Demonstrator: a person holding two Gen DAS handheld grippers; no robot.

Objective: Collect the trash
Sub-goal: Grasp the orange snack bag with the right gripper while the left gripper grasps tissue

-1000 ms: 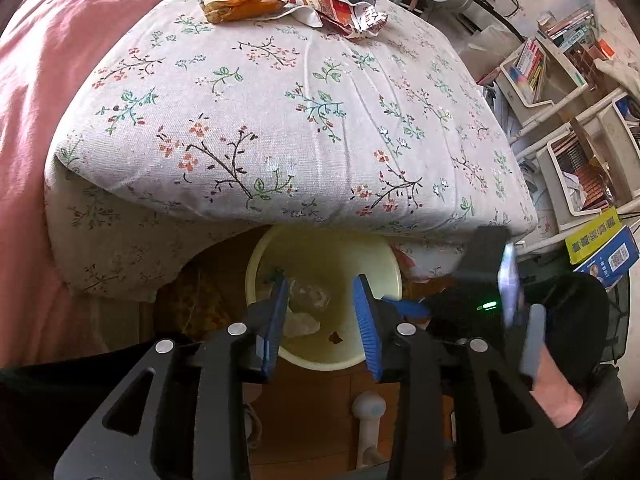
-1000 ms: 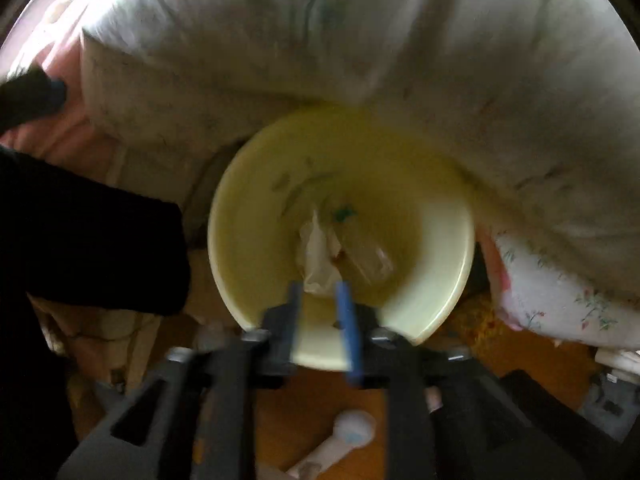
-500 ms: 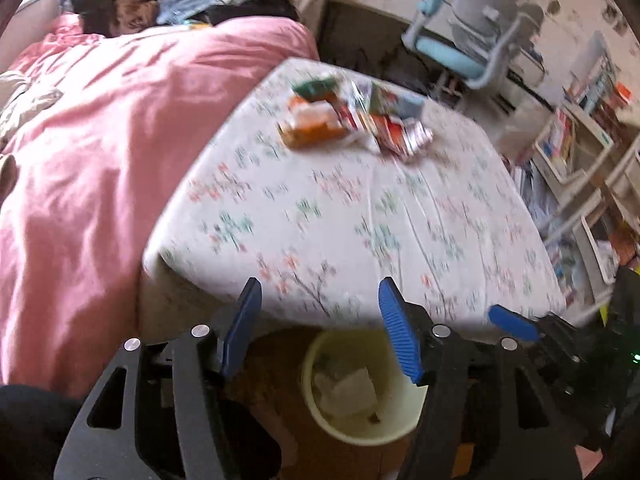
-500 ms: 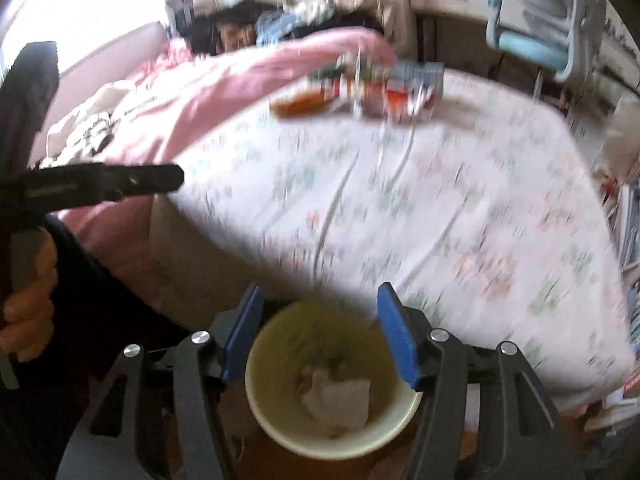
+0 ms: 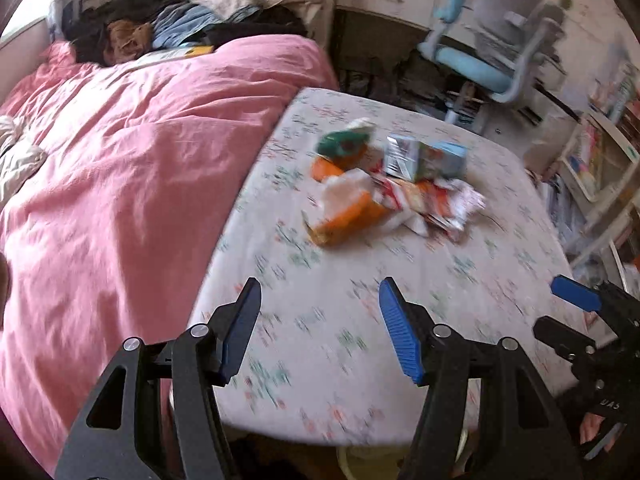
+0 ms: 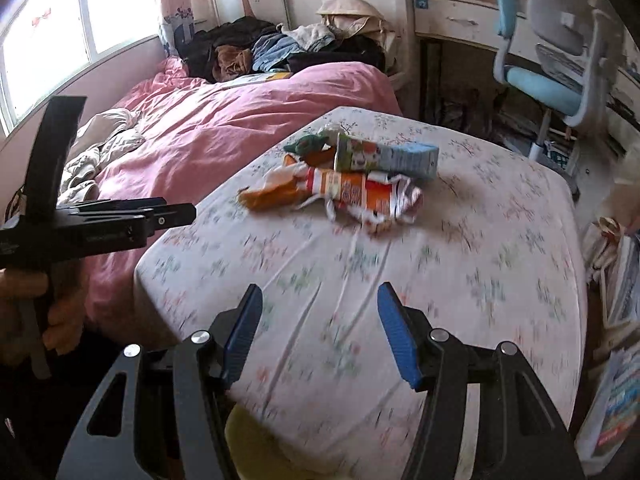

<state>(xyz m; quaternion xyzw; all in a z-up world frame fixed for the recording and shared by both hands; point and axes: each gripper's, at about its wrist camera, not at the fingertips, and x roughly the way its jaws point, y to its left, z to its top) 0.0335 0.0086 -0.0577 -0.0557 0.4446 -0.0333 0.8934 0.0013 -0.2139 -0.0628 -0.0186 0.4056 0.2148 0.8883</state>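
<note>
**Trash pile at far middle of floral bed; both tools empty**

The trash pile (image 5: pixel 394 184) sits on the floral sheet (image 5: pixel 360 320), toward its far side, roughly centred between the sheet's left and right edges. Contents you can make out: an orange wrapper (image 5: pixel 344 220) nearest you, a red-and-white crumpled packet (image 6: pixel 368 196) to its right, a drink carton (image 6: pixel 384 158) lying on its side behind that, and a green wrapper (image 5: pixel 344 144) at the far left of the heap. The pieces touch or overlap one another.

Between the pile and the near edge of the sheet you have a broad stretch of bare fabric. Left of the sheet lies the pink duvet (image 5: pixel 120 180), its edge running close beside the pile's left side. Right of the sheet are shelves with books (image 5: pixel 600 160); beyond the far edge stands a blue-seated chair (image 5: pixel 480 64).

A yellow bin (image 6: pixel 256 448) shows just under the sheet's near edge, below your right gripper.

Your left gripper (image 5: pixel 320 328) has its jaws spread wide with nothing between them, held above the near part of the sheet. Your right gripper (image 6: pixel 318 330) is likewise spread wide and carries nothing, well short of the pile.
</note>
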